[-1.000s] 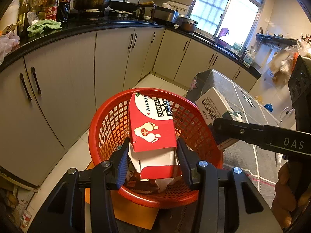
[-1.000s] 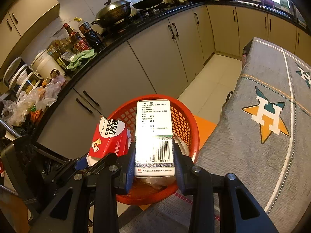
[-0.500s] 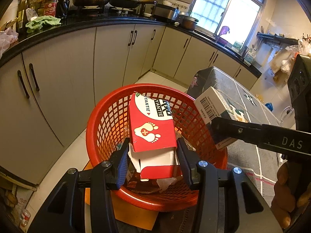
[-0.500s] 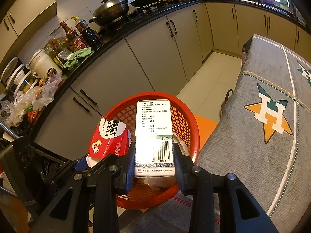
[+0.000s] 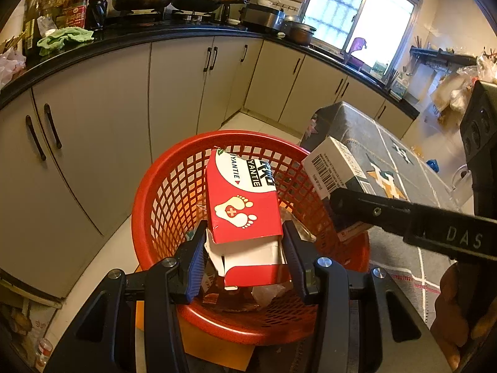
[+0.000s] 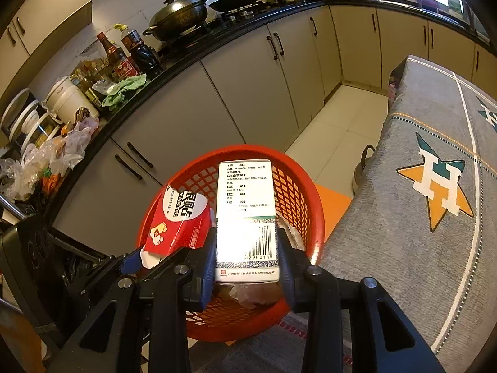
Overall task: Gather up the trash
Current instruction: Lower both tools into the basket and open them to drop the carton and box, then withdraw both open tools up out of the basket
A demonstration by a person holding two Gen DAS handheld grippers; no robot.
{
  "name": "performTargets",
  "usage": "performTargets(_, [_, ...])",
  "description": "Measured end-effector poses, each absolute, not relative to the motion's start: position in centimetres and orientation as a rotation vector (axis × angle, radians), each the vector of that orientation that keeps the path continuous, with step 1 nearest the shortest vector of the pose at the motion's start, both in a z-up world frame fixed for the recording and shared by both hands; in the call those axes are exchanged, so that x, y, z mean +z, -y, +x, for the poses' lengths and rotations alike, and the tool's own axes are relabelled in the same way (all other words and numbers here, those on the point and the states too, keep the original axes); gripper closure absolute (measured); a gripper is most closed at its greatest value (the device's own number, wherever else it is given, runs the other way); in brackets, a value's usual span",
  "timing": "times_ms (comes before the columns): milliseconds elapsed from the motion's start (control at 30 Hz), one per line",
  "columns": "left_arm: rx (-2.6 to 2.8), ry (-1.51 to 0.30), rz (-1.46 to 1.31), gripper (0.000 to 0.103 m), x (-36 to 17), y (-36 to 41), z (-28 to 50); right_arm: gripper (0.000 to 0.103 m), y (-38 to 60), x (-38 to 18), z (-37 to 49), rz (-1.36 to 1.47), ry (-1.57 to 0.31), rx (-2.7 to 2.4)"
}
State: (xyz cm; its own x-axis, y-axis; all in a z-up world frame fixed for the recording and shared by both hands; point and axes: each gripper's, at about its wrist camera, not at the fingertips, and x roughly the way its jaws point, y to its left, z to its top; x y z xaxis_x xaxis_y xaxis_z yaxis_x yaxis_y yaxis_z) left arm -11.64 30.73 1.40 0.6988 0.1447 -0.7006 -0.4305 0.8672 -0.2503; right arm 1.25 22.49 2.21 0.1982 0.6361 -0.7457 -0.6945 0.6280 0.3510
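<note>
Now, from the left wrist view, the left gripper (image 5: pixel 243 256) pinches one red box (image 5: pixel 243 199) between its two blue pads, held over one red basket (image 5: pixel 155 205) that sits on the floor at 12 o'clock. At 3 o'clock the right gripper's arm crosses in, carrying one white box (image 5: pixel 334 168) over the basket's rim. Crumpled wrappers lie inside the basket.

From the right wrist view, the right gripper (image 6: pixel 247 264) clamps the single white box (image 6: pixel 245 211), barcode up, above the same basket (image 6: pixel 310 192). At 9 o'clock the left gripper (image 6: pixel 149 256) holds the red box (image 6: pixel 178 222). One cloth-covered desk (image 6: pixel 419 248) fills 3 o'clock.
</note>
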Motion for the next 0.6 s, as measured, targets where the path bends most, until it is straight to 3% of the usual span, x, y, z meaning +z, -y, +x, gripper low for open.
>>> performTargets(600, [0.334,-0.746,-0.388,0.055,0.93,-30.63,-11.06,0.063,-22.23,1.68,1.99,-0.061,-1.021,0.921])
